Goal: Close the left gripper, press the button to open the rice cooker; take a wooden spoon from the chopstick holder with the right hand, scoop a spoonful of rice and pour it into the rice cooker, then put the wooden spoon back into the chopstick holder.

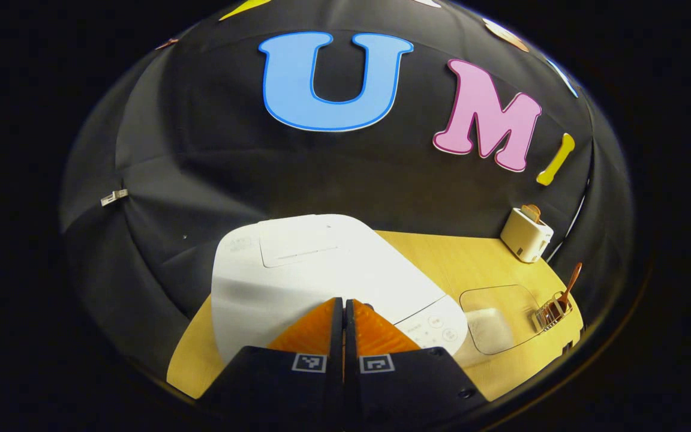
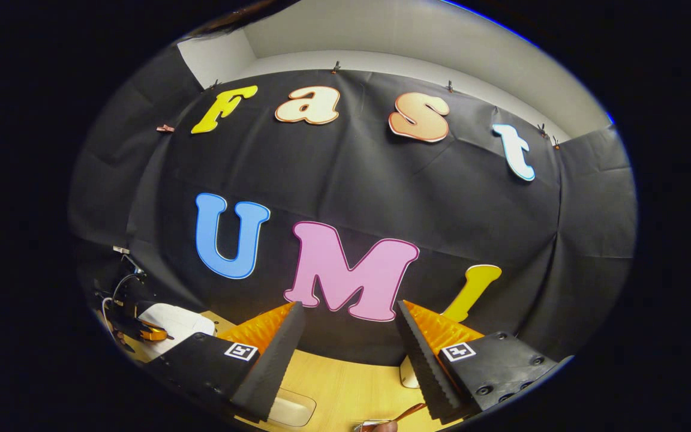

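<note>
A: Left gripper [image 1: 344, 303] status?

B: Fingers together, nothing between them. Tips sit over the front of the cooker [image 1: 321, 270], lid down. Button isn't clearly visible from here; likely under the tips, near the panel [image 1: 435, 330].

A: Right gripper [image 2: 350, 312]?

B: Fingers spread wide, empty, held above the table [image 2: 345, 384].

A: Spoon?

B: Standing in the holder [image 1: 552, 312] at the table's right edge, spoon [image 1: 572, 279] handle leaning up and out. Rice sits in a clear tray [image 1: 495, 318] between cooker and holder. Toaster [image 1: 525, 234] behind.

A: Handling notes?

B: Judging by looks: the spoon is light, stiff wood, thin and smooth, so it could twist in the pads. Pinch the upper handle, clear of the wire. The holder looks light and may tip, so pull straight along the handle. The cooker should be heavy enough to take a push.
</note>
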`<act>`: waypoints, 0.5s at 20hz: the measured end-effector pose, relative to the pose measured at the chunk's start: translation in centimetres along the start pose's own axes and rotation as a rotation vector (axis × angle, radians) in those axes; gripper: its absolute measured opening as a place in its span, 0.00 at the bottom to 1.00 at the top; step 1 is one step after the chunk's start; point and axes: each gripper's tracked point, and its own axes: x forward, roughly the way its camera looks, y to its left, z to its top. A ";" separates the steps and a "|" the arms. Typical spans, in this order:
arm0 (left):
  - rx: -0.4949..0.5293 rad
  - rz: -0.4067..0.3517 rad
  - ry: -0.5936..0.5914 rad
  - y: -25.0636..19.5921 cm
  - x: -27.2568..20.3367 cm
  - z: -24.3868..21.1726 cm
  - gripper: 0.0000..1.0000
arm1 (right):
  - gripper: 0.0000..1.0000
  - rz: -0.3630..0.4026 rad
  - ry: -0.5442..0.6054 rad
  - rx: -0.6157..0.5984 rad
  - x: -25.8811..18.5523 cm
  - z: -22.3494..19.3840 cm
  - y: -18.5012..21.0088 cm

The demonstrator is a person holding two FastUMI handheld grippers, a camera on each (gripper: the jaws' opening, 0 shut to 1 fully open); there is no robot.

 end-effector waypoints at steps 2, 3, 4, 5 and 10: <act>0.009 0.000 0.020 0.0 0.5 0.2 0.06 | 0.95 0.005 0.003 0.010 0.1 -0.1 0.4; 0.010 -0.003 0.013 -0.1 0.1 1.0 0.06 | 0.95 0.007 0.002 0.012 0.1 -0.1 0.6; 0.013 -0.006 0.016 -0.2 0.1 1.1 0.06 | 0.95 0.010 0.000 0.010 0.2 0.0 0.8; 0.010 -0.006 0.000 -0.2 -0.2 1.9 0.06 | 0.95 0.011 -0.003 0.006 0.1 0.1 0.8; -0.008 0.035 -0.255 1.3 -3.2 10.9 0.06 | 0.95 -0.001 0.000 0.013 -0.1 -0.2 0.0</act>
